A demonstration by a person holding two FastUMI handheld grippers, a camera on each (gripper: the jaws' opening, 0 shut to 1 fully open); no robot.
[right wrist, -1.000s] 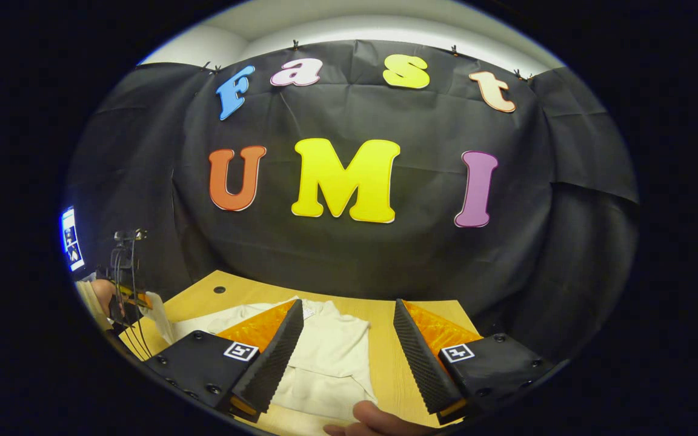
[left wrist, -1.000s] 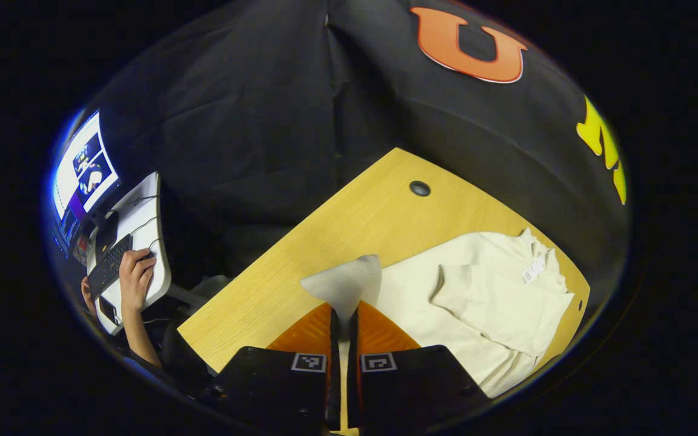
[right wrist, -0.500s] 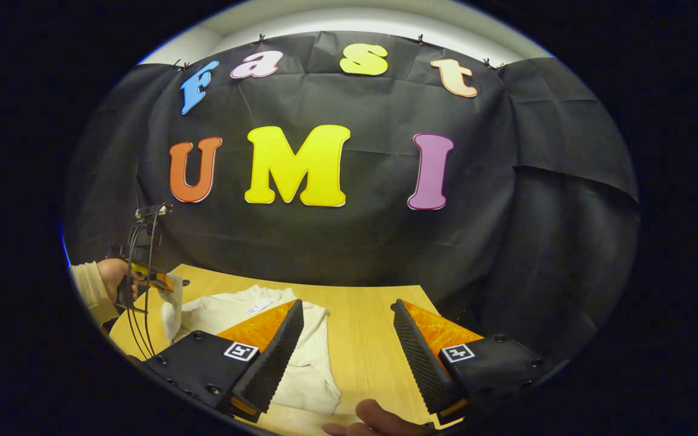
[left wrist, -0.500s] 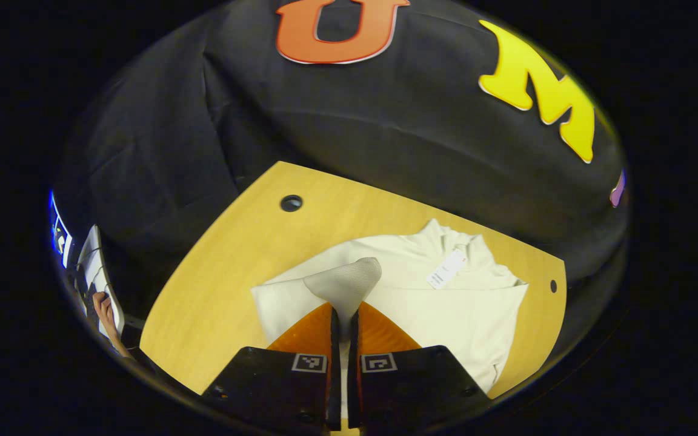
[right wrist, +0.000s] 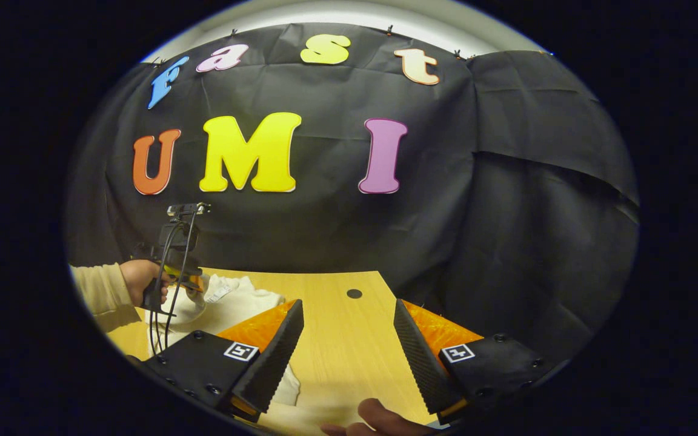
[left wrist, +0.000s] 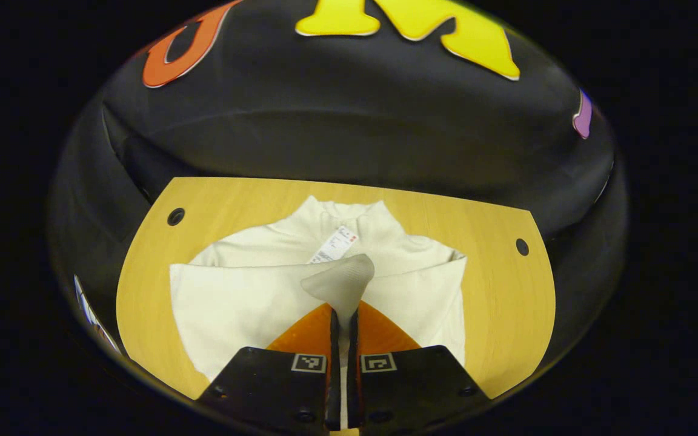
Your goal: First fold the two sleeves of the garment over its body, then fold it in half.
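Two fingers of the left gripper (left wrist: 342, 315) closed tight on a ribbed cuff (left wrist: 342, 280) of the cream knit garment (left wrist: 234, 303), lifted mid-frame above the body, probably to carry that sleeve across. Garment spread on the pale wooden counter (left wrist: 494, 290), neck with white tag (left wrist: 334, 244) toward the upper middle, a fold line running across the chest. Bare wood left and right of the cloth, little at the lower edge. Right gripper (right wrist: 348, 339) spread wide, gripping nothing, over bare counter (right wrist: 337, 345) at lower centre; room there to swing. Left gripper (right wrist: 186, 280) at lower left, over the garment (right wrist: 234, 303).
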